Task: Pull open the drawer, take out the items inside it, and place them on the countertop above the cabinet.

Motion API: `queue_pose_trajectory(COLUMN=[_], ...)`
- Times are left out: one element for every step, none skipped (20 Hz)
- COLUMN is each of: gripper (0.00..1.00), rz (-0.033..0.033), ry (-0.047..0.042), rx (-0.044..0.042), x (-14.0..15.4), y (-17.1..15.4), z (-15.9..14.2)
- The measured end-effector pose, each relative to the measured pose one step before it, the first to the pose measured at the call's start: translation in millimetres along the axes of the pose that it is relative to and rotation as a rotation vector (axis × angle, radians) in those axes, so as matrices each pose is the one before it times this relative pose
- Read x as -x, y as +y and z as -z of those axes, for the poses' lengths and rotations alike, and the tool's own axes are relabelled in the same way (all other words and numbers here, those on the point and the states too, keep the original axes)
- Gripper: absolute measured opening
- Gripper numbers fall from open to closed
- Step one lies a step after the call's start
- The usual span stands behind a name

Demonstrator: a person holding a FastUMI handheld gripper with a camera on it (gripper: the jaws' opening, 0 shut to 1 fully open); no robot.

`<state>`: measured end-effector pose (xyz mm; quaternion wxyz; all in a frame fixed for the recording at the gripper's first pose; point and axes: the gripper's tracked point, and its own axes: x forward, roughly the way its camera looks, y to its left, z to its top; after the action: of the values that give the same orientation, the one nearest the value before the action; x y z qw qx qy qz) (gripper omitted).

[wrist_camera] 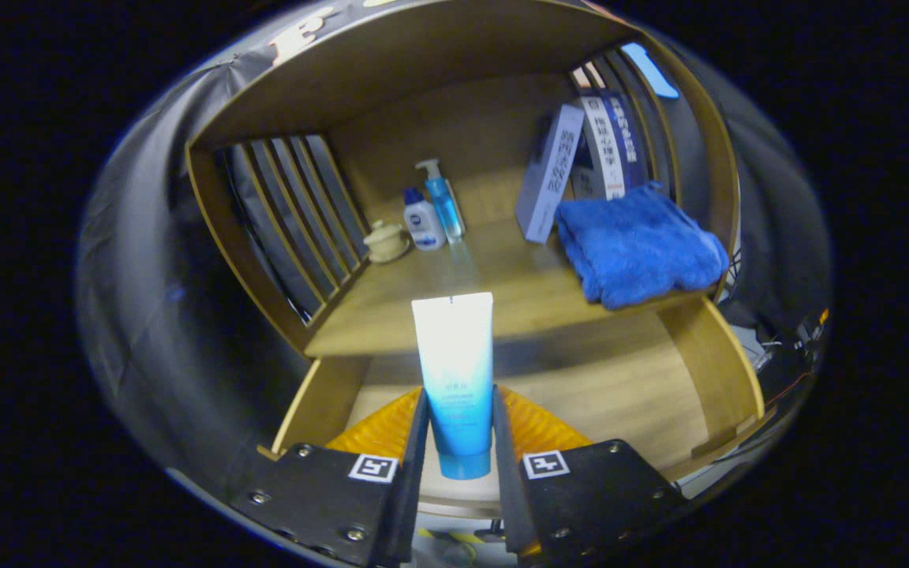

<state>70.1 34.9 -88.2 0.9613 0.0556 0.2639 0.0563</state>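
A small pot [386, 241] and two bottles [434, 209] are seen far off at the left of the countertop [423, 292]. The tube [455, 383] is held upright between the fingers of the gripper [458, 442], clamped on both sides, above the open drawer [620, 386]. A blue towel [636, 244] is seen at the far right.

Glossy plastic tube [454, 371], smooth wood countertop [439, 292], fluffy cloth towel [636, 244]
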Motion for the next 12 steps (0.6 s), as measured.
queue_pose_trajectory(gripper=[0.43, 0.43, 0.43, 0.43, 0.43, 0.43, 0.43, 0.43, 0.43, 0.43, 0.43, 0.43], rz=[0.01006, 0.01071, 0.00197, 0.00071, 0.0111, 0.00198, 0.00918, 0.01331, 0.00852, 0.00873, 0.0127, 0.01831], ry=[-0.01946, -0.01106, -0.0169, -0.00322, 0.00415, 0.0041, -0.00753, -0.00733, 0.00178, -0.00146, 0.00022, 0.0057], rx=[-0.00017, -0.00586, -0.00736, 0.00505, 0.00299, 0.01567, 0.01141, 0.00199, -0.00004, 0.00003, 0.00239, 0.00164], x=[-1.42, -4.24, -8.6, -10.77, -10.59, -10.31, -10.99, -12.22, -10.17, -11.89, -10.05, -12.26], y=[-1.17, -0.05, 2.14, 1.0, -1.0, 0.27, -0.63, -0.84, -0.37, -0.96, -3.05, -3.99], z=[-10.65, -10.1, -10.51, -6.5, -6.54, -5.49, -6.28, -4.34, -1.98, -2.75, -0.83, 0.05])
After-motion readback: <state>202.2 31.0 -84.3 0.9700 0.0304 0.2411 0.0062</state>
